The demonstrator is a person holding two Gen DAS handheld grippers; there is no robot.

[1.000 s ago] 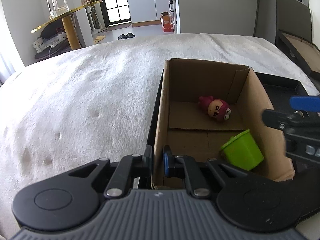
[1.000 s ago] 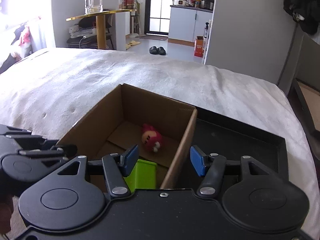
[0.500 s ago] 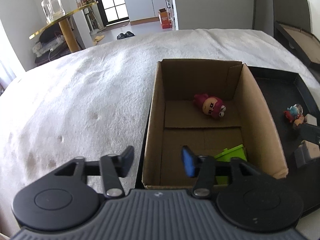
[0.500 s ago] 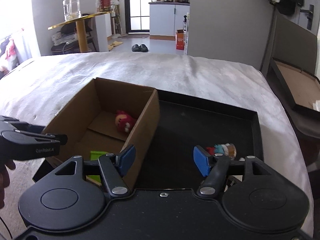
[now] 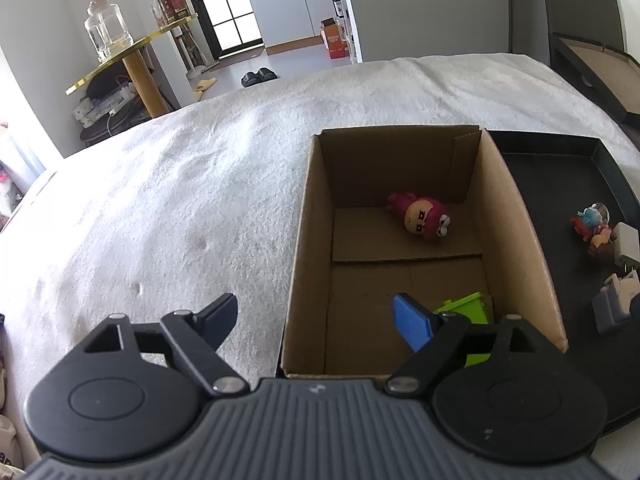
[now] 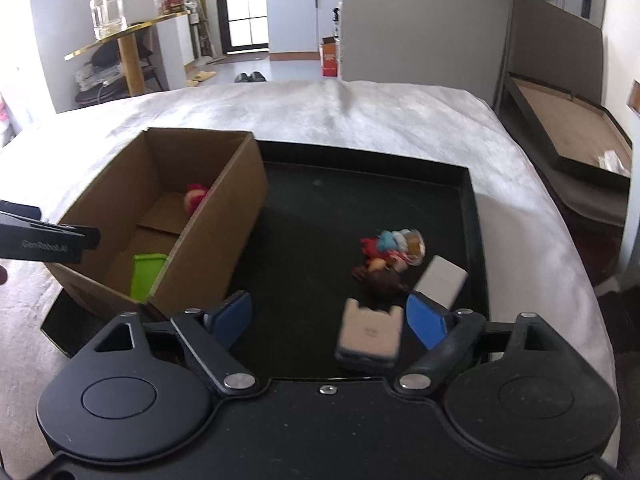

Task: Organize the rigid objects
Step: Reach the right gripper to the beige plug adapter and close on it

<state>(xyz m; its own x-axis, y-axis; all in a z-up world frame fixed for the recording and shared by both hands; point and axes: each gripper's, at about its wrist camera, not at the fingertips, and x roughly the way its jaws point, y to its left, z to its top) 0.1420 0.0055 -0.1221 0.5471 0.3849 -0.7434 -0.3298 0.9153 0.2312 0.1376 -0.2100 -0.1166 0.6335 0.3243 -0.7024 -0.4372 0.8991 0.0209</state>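
On the white blanket (image 5: 168,208), the left gripper (image 5: 316,316) hangs tilted down over the near left corner of the box (image 5: 308,240), jaws opening, straddling its left wall without pressing it. In the box lie a pink doll (image 5: 424,218) by the far wall and a green cup (image 5: 468,312), half hidden behind the gripper's blue pad. From the right wrist view the box wall hides most of the doll (image 6: 196,196). The box stands in the left end of a black tray (image 6: 320,208). The right gripper (image 6: 328,316) slants down over the tray, jaws opening, empty. A blurred grey block (image 6: 370,334) lies between them, untouched. Beyond it sit a hard-to-read cluster of small figures (image 6: 392,252) and a white block (image 6: 440,280).
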